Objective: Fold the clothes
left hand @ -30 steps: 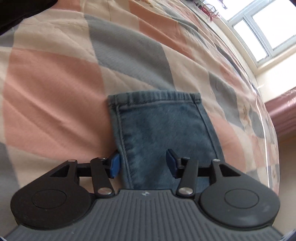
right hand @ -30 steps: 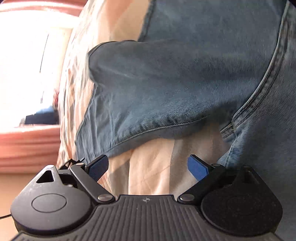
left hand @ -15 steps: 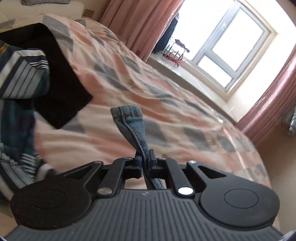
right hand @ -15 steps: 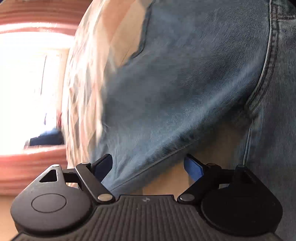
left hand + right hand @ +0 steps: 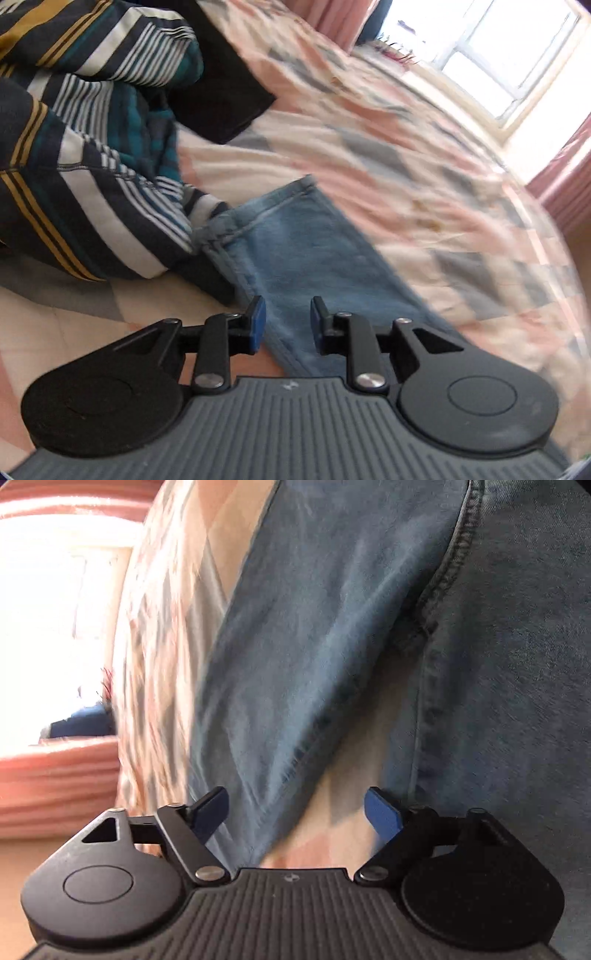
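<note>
1. Now that the left gripper [image 5: 284,319] has carried the jeans leg [image 5: 295,258] across the checked bedspread [image 5: 424,177], the hem [image 5: 266,210] lies beside the striped garment [image 5: 85,155], where half a second ago it hung pinched between the pads.
2. Left jaws have just been opening; they stand slightly parted, with denim beneath the gap but no pad pressing it. Judged released.
3. Right gripper [image 5: 295,808]: jaws wide, just been narrowing, hovering over the upper part of the jeans [image 5: 332,627]; fabric edge and bedspread show between the pads, nothing clamped.
4. Finding: the leg appears laid over, so one fold is probably placed. The hem sits skewed against the striped garment; straightening may be needed before the next fold.
</note>
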The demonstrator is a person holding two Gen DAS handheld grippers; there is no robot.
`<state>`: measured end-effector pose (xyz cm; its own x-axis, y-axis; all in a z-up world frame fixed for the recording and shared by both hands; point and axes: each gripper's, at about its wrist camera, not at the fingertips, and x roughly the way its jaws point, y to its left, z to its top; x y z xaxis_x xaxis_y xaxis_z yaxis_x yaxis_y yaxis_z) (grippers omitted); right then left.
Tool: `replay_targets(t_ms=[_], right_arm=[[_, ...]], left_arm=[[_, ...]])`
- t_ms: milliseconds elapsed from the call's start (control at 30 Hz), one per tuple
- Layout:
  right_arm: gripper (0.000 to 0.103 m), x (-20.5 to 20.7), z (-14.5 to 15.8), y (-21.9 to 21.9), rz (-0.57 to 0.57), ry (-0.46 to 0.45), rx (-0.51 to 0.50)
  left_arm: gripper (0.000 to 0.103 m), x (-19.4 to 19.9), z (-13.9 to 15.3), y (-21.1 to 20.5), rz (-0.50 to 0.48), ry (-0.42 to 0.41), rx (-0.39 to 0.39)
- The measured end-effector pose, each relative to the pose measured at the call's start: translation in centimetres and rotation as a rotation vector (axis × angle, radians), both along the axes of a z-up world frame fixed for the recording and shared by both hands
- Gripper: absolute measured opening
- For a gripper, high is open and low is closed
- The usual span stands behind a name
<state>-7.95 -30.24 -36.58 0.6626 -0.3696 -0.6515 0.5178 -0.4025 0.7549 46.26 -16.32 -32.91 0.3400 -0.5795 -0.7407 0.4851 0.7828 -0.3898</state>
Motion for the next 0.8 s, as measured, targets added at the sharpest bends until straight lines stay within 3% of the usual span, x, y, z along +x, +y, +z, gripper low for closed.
replay_targets(t_ms=[67, 100, 167, 233, 300, 333, 400, 467, 500, 600, 667, 800], right_arm=[[0.074, 0.6, 0.2, -0.9, 0.005, 0.009, -0.082], [0.074, 1.1, 0.2, -1.3, 0.04, 0.057, -0.101], [0.072, 2.3, 0.0, -2.0, 0.119, 0.161, -0.11], [0.066, 3.5, -0.6, -2.3, 0.204, 0.224, -0.084], [0.066, 4.2, 0.2, -2.1, 0.257, 0.233, -0.137], [0.066, 4.4, 1.1, -2.2, 0.29, 0.255, -0.186], [0.066, 4.3, 2.9, -2.5, 0.348, 0.345, -0.285], [0.064, 2.5, 4.3, -2.4, 0.374, 0.467, -0.323], [0.064, 1.2, 5.0, -2.1, 0.377, 0.536, -0.333], [0.065, -4.9, 5.8, -2.5, 0.326, 0.746, -0.316], [0.065, -9.8, 6.2, -1.9, 0.305, 0.856, -0.311], [0.064, -15.5, 4.7, 0.3, 0.438, 1.088, -0.302]], left_arm=[[0.027, -0.7, 0.4, -0.9, -0.065, -0.032, -0.017], [0.032, -1.0, 0.0, -1.9, -0.111, -0.06, 0.009], [0.032, -1.8, -1.0, -4.1, -0.203, -0.123, 0.077], [0.034, -1.8, -3.1, -6.4, -0.284, -0.199, 0.207], [0.033, -0.9, -5.4, -7.6, -0.275, -0.304, 0.377], [0.029, -0.2, -5.7, -7.5, -0.25, -0.304, 0.394], [0.013, 1.2, -5.0, -6.8, -0.174, -0.255, 0.376], [0.015, 0.3, -2.7, -5.4, -0.149, -0.247, 0.341], [0.021, -0.8, -1.4, -4.6, -0.167, -0.259, 0.314], [0.027, -5.7, 1.4, -2.1, -0.285, -0.213, 0.263], [0.027, -10.2, 2.0, -0.5, -0.385, -0.122, 0.24], [0.028, -20.5, 2.2, 2.6, -0.579, 0.044, 0.216]])
